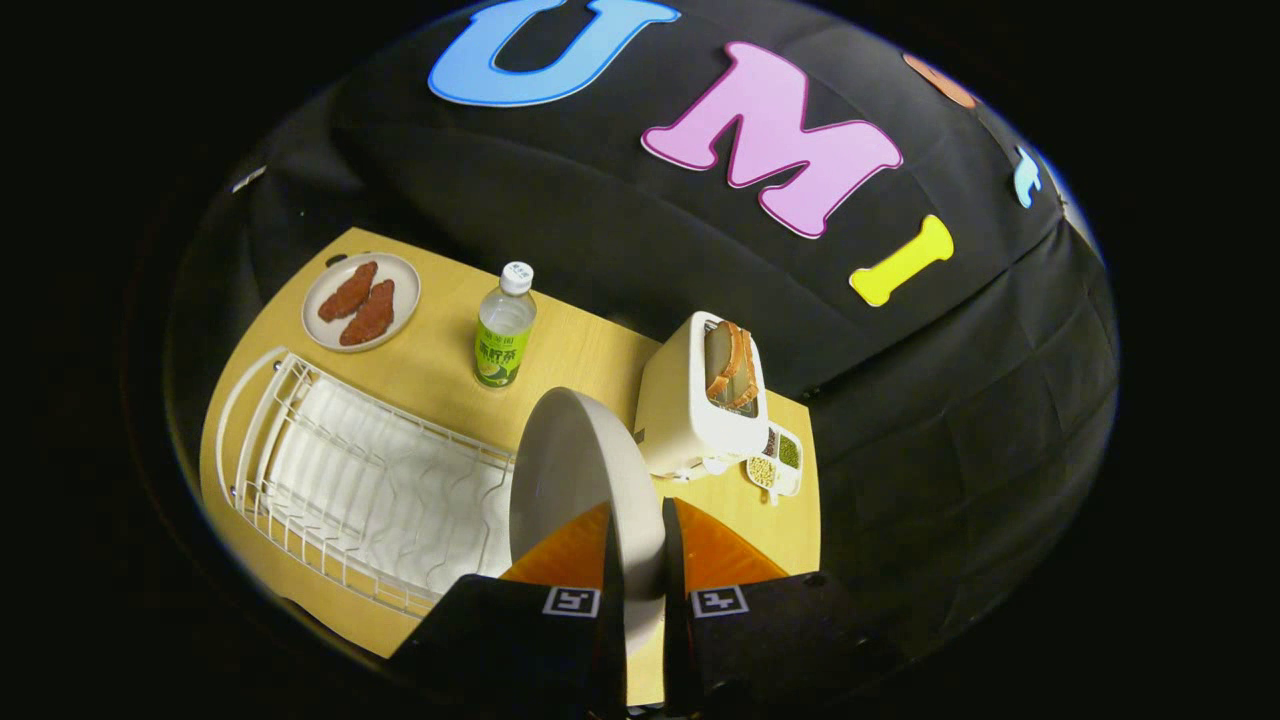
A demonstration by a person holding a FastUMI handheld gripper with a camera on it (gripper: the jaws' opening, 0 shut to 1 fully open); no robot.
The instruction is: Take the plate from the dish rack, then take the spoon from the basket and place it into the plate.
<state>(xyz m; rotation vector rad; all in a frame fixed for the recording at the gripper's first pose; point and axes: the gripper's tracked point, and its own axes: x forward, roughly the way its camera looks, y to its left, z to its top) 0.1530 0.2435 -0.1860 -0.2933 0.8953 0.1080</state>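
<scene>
Gripping one plate (575,480) on edge, tool (640,560) above one rack (330,470).

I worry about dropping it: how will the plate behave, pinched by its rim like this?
The plate looks rigid and glazed, so probably slippery. The tongs grip only its lower rim while it stands on edge, so it may pivot. Likely breakable if it falls on the table.

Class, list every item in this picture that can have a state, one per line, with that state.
tongs: shut on the plate's rim
plate: held on edge, above the table
rack: empty
small plate: holds two brown pieces
bottle: upright, capped
toaster: bread in its slots
</scene>
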